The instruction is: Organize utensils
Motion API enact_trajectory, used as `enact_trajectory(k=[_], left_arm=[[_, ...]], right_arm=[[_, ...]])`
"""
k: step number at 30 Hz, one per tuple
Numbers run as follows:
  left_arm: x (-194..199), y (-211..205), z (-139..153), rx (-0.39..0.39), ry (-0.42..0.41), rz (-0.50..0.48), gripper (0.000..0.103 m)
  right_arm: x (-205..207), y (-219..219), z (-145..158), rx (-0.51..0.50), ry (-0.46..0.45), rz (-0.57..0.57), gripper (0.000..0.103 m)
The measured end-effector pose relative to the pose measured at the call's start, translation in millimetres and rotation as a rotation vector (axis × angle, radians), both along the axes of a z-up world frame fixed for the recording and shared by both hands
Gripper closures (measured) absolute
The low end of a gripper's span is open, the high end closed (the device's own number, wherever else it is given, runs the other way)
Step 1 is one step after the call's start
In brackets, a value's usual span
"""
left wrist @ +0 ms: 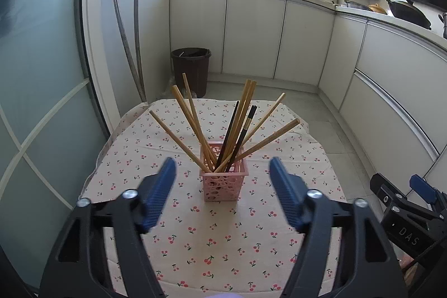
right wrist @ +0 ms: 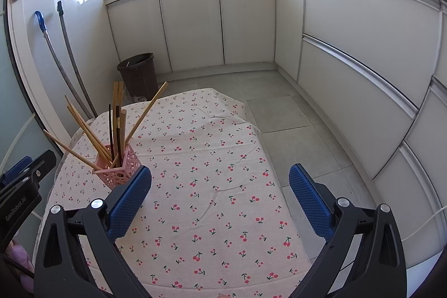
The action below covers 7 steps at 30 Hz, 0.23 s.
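Observation:
A pink perforated holder (left wrist: 223, 180) stands upright on the cherry-print tablecloth (left wrist: 223, 242). Several wooden chopsticks (left wrist: 190, 119) and two dark ones (left wrist: 245, 127) fan out of it. My left gripper (left wrist: 223, 166) is open and empty, its blue pads either side of the holder and nearer the camera. In the right wrist view the holder (right wrist: 118, 169) sits at the left, just beyond my left fingertip. My right gripper (right wrist: 220, 175) is open and empty above the bare cloth (right wrist: 212, 186). The right gripper also shows at the left wrist view's right edge (left wrist: 405, 197).
A brown bin (left wrist: 191, 69) stands on the floor beyond the table. Two mop handles (left wrist: 131, 46) lean on the wall at left. White cabinets (right wrist: 349, 60) line the back and right. Grey tiled floor (right wrist: 282, 116) lies right of the table.

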<state>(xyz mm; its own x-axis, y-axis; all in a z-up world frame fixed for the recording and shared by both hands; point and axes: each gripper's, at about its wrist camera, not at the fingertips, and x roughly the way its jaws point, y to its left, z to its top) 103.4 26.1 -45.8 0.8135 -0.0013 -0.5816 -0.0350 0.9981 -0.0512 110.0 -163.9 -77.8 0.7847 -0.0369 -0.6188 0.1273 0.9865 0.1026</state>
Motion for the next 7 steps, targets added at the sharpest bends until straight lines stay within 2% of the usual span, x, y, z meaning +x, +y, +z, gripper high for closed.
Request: enact_trajectory(k=[1, 4, 7], left_arm=[[-0.4, -0.9, 0.5, -0.005, 0.003, -0.002, 0.007], [-2.2, -4.6, 2.9, 0.033, -0.008, 0.038, 0.007], [-5.6, -11.5, 4.9, 0.077, -0.033, 0.026, 0.007]], right_arm=[[0.1, -0.5, 0.4, 0.001, 0.000, 0.000, 0.007], [0.6, -1.3, 0.9, 0.001, 0.000, 0.000, 0.007], [0.3, -1.2, 1.0, 0.001, 0.000, 0.000, 0.007]])
